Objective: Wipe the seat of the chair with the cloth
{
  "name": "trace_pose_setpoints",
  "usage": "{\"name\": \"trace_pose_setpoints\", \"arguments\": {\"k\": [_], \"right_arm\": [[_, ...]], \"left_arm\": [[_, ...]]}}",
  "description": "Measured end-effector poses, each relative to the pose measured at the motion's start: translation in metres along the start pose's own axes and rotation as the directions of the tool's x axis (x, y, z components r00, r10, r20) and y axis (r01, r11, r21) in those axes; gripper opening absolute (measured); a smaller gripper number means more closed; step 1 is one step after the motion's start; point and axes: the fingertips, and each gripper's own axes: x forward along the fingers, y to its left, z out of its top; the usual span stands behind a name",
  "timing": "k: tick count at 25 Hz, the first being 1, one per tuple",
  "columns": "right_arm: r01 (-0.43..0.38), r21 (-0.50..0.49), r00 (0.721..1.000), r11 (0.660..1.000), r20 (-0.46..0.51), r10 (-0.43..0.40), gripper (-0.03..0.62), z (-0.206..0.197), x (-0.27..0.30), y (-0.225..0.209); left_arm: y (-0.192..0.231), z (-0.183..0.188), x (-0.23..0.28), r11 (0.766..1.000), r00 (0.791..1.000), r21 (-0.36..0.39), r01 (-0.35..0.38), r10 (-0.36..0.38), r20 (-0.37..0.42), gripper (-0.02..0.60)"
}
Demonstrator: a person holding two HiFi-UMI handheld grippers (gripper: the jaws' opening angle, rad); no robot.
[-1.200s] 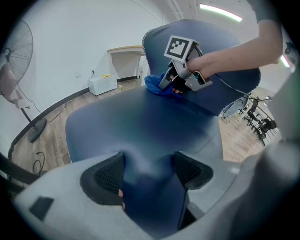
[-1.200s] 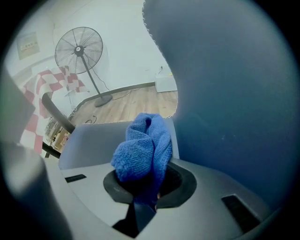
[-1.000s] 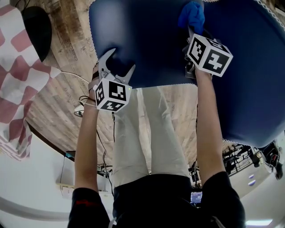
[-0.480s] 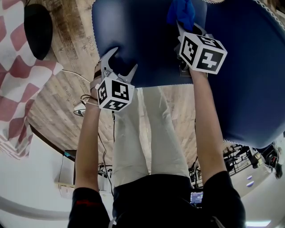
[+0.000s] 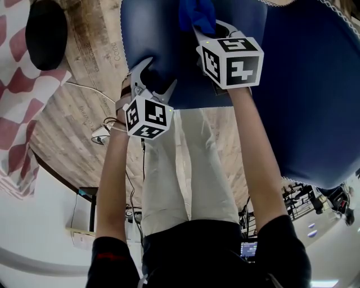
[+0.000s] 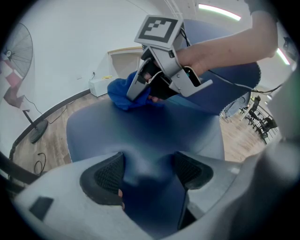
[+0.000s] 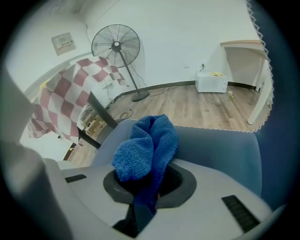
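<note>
Pressing a bunched blue cloth (image 7: 146, 145) onto the blue chair seat (image 5: 169, 50), the right gripper (image 7: 147, 185) is clamped tight on it. The left gripper (image 6: 147, 171) gapes wide and empty over the seat's front edge. Only the right gripper view shows a standing fan (image 7: 116, 47).

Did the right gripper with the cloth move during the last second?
Yes. In the head view the right gripper and its cloth slid left across the chair seat, toward its left edge.

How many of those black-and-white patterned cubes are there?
2. One cube sits on the left gripper over the chair seat; the other sits on the right gripper holding the blue cloth.
</note>
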Motion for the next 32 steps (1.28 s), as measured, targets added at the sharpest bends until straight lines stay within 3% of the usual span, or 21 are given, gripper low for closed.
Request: {"name": "trace_pose_setpoints", "arguments": {"k": [11,18,32], "right_arm": [[-0.180,-0.182,0.982,0.967,-0.092,0.166,0.043,-0.008,0.021,0.079],[-0.280,-0.194,0.957,0.940,-0.134,0.257,0.043,-0.026,0.019,0.109],[-0.260,-0.182,0.962,0.948,-0.134,0.238,0.043,-0.028,0.020,0.108]], "left_arm": [[0.001,-0.001,0.000,1.000,1.000,-0.003,0.000,0.000,0.004,0.342],[-0.002,-0.002,0.001,1.000,1.000,-0.005,0.002,-0.002,0.006,0.342],[0.001,-0.001,0.000,1.000,1.000,-0.008,0.005,-0.005,0.008,0.342]]}}
